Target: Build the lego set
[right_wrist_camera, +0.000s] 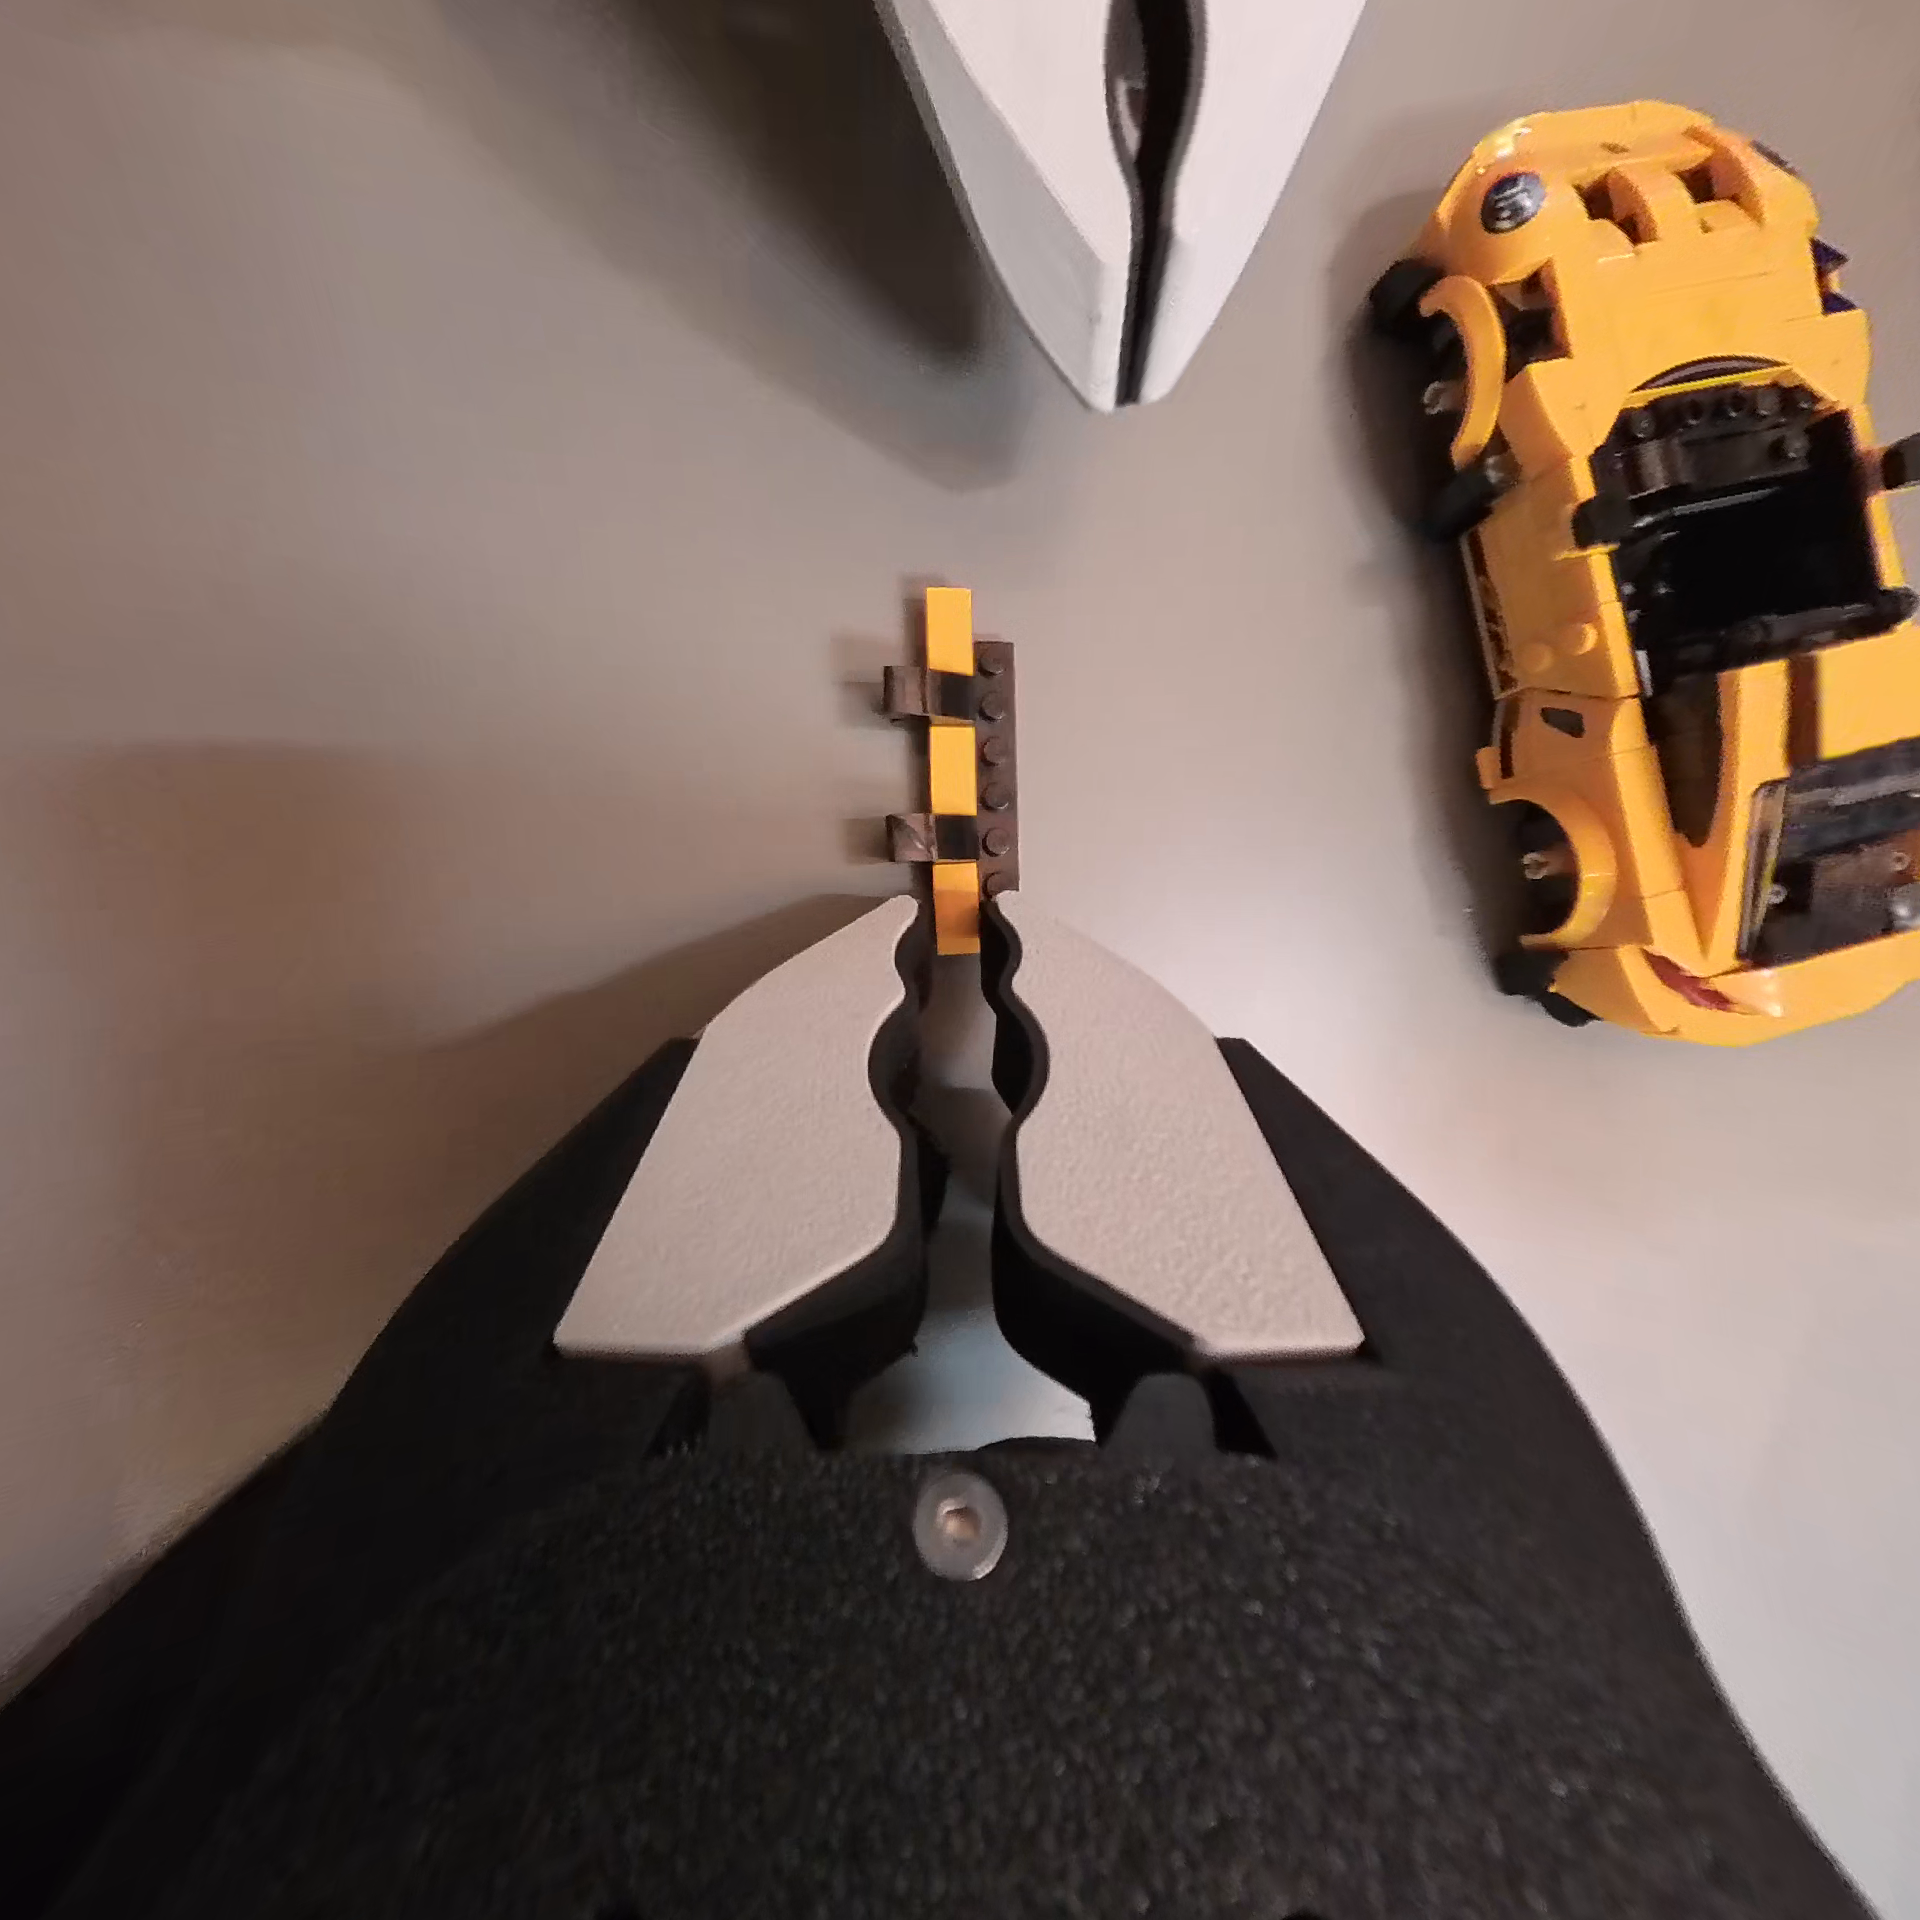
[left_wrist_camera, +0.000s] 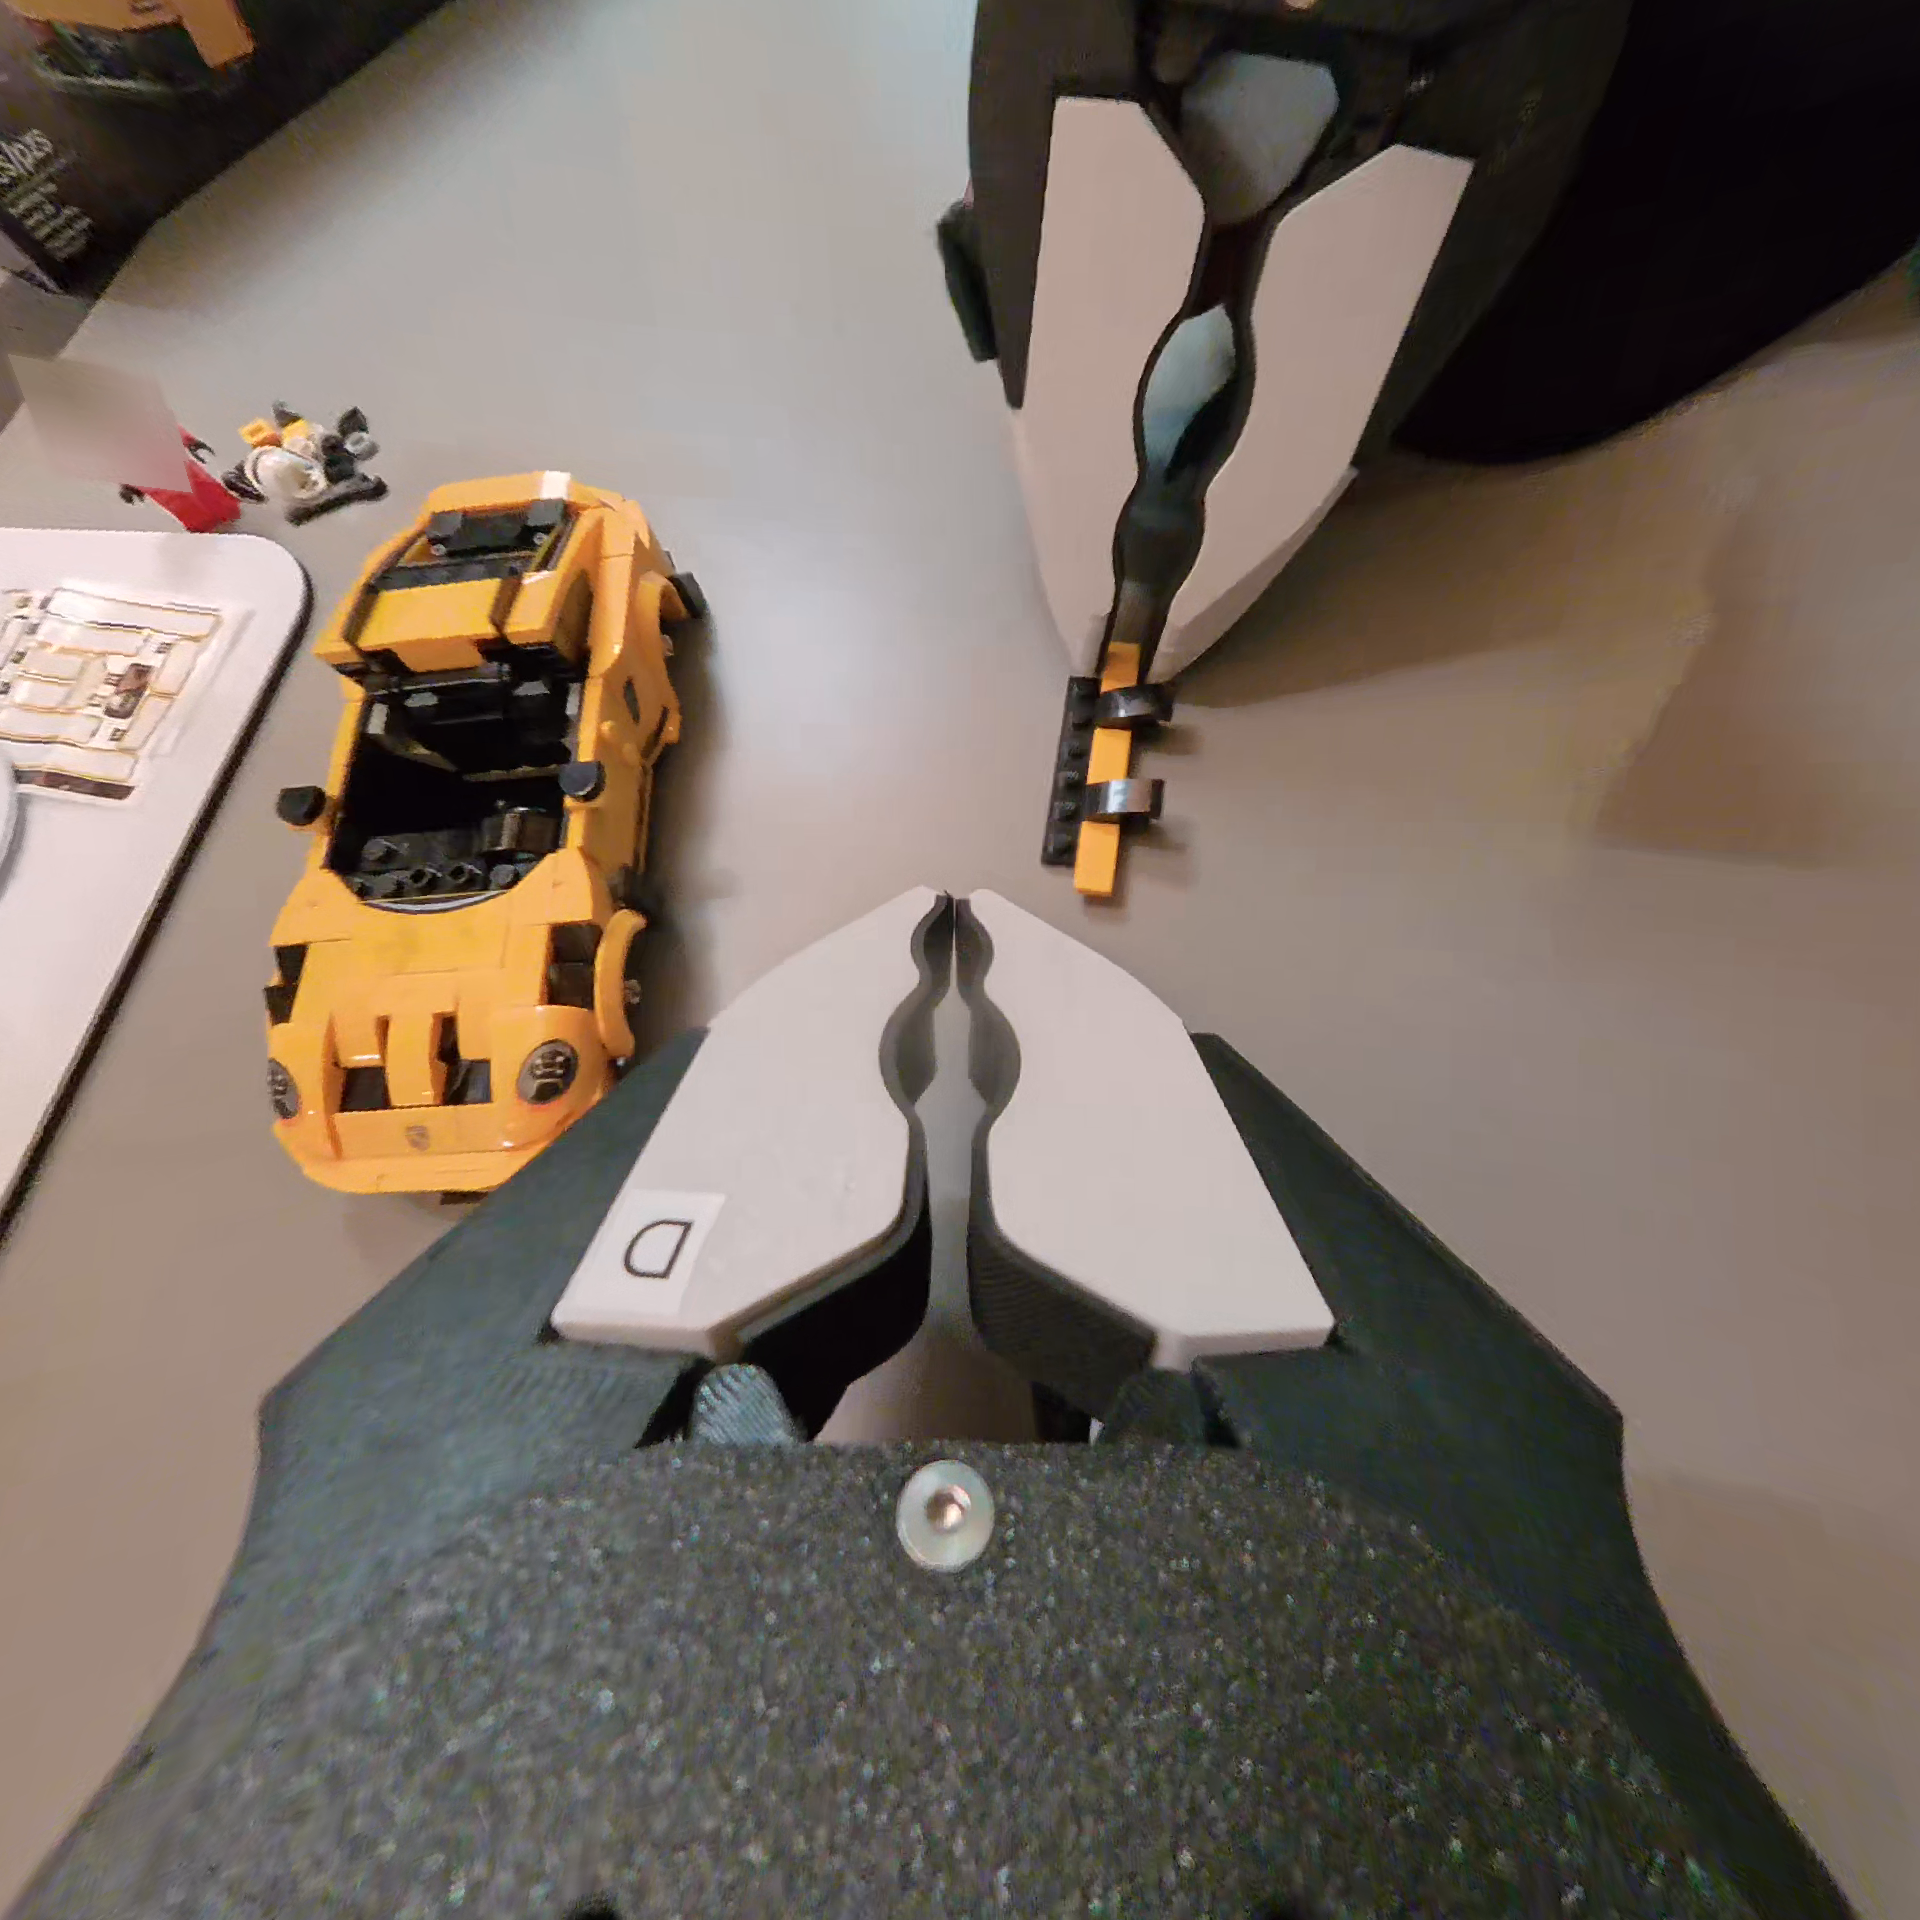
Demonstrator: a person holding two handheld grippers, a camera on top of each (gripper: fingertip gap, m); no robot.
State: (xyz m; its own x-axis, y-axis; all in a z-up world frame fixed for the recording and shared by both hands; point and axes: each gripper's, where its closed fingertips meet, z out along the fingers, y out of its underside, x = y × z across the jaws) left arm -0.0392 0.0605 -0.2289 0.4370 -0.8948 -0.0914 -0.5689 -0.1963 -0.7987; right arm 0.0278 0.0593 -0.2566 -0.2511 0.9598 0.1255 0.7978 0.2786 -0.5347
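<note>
The right gripper (right_wrist_camera: 958,909) had its jaws closed narrowly on the near end of a small lego sub-assembly (right_wrist_camera: 966,748), a yellow strip lying beside a black studded plate with two dark clips crossing it. The piece lay flat on the grey bench (right_wrist_camera: 520,520), reaching forward from the right gripper's tips. In the left wrist view the same sub-assembly (left_wrist_camera: 1107,769) sat just ahead and a little to the right of the left gripper (left_wrist_camera: 954,899), whose jaws were pressed together with nothing between them. The right gripper (left_wrist_camera: 1132,649) came in from the far side in that view, its tips at the piece's far end.

The yellow lego car (left_wrist_camera: 468,831) stood on the bench to the left of the left gripper, nose toward the camera, its cockpit open and showing black parts inside. In the right wrist view the car (right_wrist_camera: 1683,582) lay well to the right of the sub-assembly, apart from it. Beyond the car's tail lay a small heap of loose pieces (left_wrist_camera: 307,457) beside a red part (left_wrist_camera: 197,499). A white tray (left_wrist_camera: 156,727) holding a sticker sheet (left_wrist_camera: 94,675) sat left of the car, and a dark box (left_wrist_camera: 104,125) filled the far left corner.
</note>
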